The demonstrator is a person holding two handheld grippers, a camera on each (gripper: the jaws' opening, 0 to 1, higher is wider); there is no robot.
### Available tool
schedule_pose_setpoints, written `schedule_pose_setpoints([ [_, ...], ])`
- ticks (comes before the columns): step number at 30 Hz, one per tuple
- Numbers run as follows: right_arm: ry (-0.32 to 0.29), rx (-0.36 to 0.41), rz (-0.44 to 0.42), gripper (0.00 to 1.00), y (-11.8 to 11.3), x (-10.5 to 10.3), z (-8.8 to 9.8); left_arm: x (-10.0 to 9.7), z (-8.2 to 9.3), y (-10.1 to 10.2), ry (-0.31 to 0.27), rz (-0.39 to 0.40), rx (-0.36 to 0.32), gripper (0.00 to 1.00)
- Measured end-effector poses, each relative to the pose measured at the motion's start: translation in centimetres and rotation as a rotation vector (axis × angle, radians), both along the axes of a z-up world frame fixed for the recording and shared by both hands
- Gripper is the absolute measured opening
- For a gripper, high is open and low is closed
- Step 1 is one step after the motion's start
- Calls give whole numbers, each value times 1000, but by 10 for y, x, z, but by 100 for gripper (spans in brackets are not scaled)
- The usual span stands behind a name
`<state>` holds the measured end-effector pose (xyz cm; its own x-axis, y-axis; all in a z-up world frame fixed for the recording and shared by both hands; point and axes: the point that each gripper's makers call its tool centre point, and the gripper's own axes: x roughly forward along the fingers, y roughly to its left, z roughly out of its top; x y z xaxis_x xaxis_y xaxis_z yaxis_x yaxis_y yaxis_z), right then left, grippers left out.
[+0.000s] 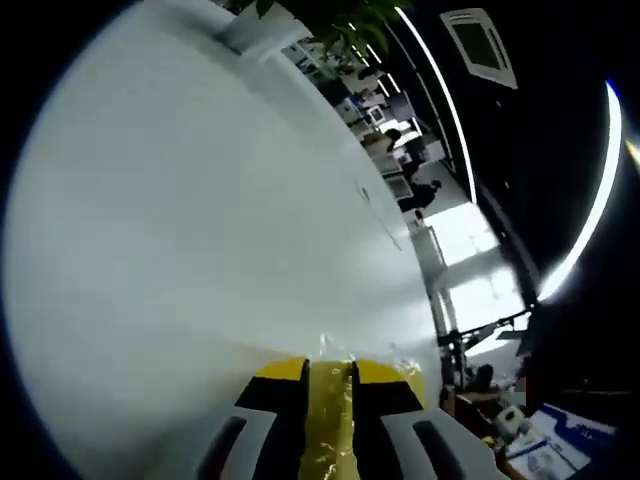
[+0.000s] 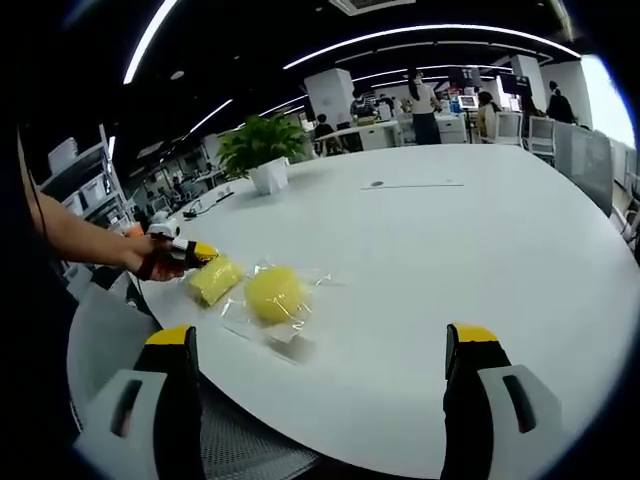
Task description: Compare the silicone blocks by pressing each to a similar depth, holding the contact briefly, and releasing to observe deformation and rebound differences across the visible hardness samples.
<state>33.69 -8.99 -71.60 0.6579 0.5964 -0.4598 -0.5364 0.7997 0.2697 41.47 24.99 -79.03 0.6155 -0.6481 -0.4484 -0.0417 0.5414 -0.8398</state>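
Left gripper view: left gripper (image 1: pixel 328 405) has its jaws pinching a yellow silicone block (image 1: pixel 327 420), still in clear wrap, jaws nearly together w/ the block as a narrow strip between them. Squeeze looks like the press-and-hold part of the test, judging by how thin the strip is. Beyond the jaw tips, the white desk (image 1: pixel 200 200) runs off bare; view is rolled, so the office bkgd sits sideways.

Right gripper view: right gripper (image 2: pixel 322 350) jaws are spread wide, nothing between them. Prob. held back as a watcher so the squeeze stays in sight. Ahead and toward its left jaw, the left gripper (image 2: pixel 185 255) comes in, held by a hand (image 2: pixel 135 255), clamped on the yellow silicone block (image 2: pixel 215 280) just above the desk (image 2: pixel 450 240) edge. Just beside it, nearer centre, a rounder yellow sample (image 2: pixel 273 293) lies in a clear bag (image 2: pixel 290 330) on the desk, untouched, likely next to be pressed. Far past the jaws, a potted plant (image 2: pixel 258 150).
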Motion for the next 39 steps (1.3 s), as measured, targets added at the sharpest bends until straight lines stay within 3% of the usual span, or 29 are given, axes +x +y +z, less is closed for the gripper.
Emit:
schedule_pose_setpoints([
  [1,2,-2,1,96,0,0,-1,2,2,0,-15,0,-1,10],
  [2,4,-3,2,96,0,-1,-1,2,1,0,-54,-26,43,9],
  [5,5,-5,4,96,-3,-2,-1,-1,3,-3,-44,-23,32,0],
  [8,8,-13,4,96,-5,-1,-2,-1,3,-4,-46,-27,32,0],
  [10,4,-10,-2,96,-7,1,-1,-2,5,-4,-79,-53,64,0],
  [15,4,-9,0,96,-4,3,-1,-2,9,-6,-69,-41,29,0],
  [20,1,-14,7,96,-3,3,0,-1,22,-5,-131,-56,47,0],
  [23,-2,-10,0,96,-5,6,1,3,30,-1,-144,-33,35,0],
  [25,-6,-3,-3,96,-5,8,2,9,44,1,-206,-18,31,0],
  [29,-4,-12,14,96,-3,7,4,11,67,-5,-274,-40,38,0],
  [31,-6,-13,18,96,-3,7,5,12,73,-4,-278,-34,25,0],
  [32,-7,-11,18,96,-2,8,6,13,81,-4,-280,-24,-16,0],
  [39,-27,11,35,96,10,11,16,13,105,-12,-416,-113,109,0],
])
